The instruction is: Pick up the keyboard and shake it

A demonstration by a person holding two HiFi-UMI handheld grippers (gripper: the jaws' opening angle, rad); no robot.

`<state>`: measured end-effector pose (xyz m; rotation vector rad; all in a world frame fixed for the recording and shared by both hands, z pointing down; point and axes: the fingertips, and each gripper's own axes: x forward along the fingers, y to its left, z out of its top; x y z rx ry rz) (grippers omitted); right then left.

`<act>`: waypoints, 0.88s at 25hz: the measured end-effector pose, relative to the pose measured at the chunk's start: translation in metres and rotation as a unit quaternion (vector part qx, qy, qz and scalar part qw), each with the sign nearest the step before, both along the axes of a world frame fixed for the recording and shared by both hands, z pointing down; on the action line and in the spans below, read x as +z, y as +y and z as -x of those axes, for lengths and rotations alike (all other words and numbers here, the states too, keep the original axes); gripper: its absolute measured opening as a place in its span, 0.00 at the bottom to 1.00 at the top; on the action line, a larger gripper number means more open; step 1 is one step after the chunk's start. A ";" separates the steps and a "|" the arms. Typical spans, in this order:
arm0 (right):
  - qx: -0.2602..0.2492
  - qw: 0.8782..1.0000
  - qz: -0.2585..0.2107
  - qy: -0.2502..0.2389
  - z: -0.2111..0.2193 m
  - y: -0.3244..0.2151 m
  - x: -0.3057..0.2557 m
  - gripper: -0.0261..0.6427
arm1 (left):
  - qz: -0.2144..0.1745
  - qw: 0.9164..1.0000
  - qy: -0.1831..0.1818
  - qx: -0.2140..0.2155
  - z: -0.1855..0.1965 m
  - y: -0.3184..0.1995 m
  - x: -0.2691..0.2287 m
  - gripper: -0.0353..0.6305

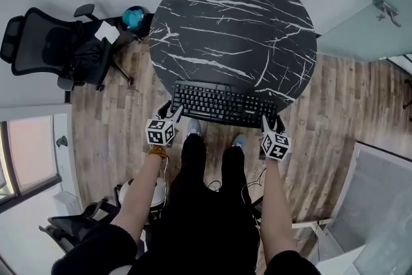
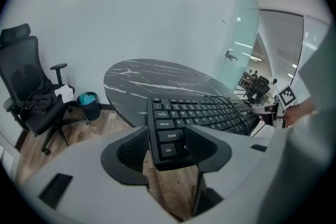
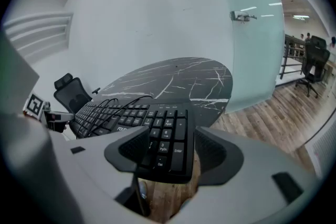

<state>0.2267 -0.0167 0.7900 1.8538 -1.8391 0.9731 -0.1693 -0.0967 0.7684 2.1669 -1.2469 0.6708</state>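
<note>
At far left an office chair (image 1: 45,45) stands on the wooden floor (image 1: 103,125). The left hand-held gripper (image 1: 174,114) is released, its jaws spread wide on either side of the front left corner of the black keyboard (image 1: 222,103), with floor showing between one pad and the keyboard's edge. The keyboard lies along the near rim of the round, dark marbled surface (image 1: 238,29), its front edge overhanging. The right hand-held gripper (image 1: 264,123) is also released, its jaws straddling the number-pad end.
</note>
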 end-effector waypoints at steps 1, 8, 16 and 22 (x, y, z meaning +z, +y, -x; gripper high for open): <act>0.030 0.999 0.007 -0.012 -0.004 0.002 0.000 0.42 | -0.012 1.000 -0.017 0.003 0.000 -0.002 -0.004 0.38; 0.257 0.957 0.019 -0.135 0.000 0.029 -0.006 0.45 | -0.120 0.985 -0.104 0.072 -0.038 -0.004 -0.044 0.38; 0.362 0.913 -0.018 -0.187 0.009 0.068 -0.006 0.45 | -0.128 0.975 -0.092 0.156 -0.105 0.004 -0.045 0.38; 0.395 0.880 -0.019 -0.263 0.038 0.086 0.013 0.45 | -0.111 0.973 -0.091 0.183 -0.121 0.006 -0.034 0.38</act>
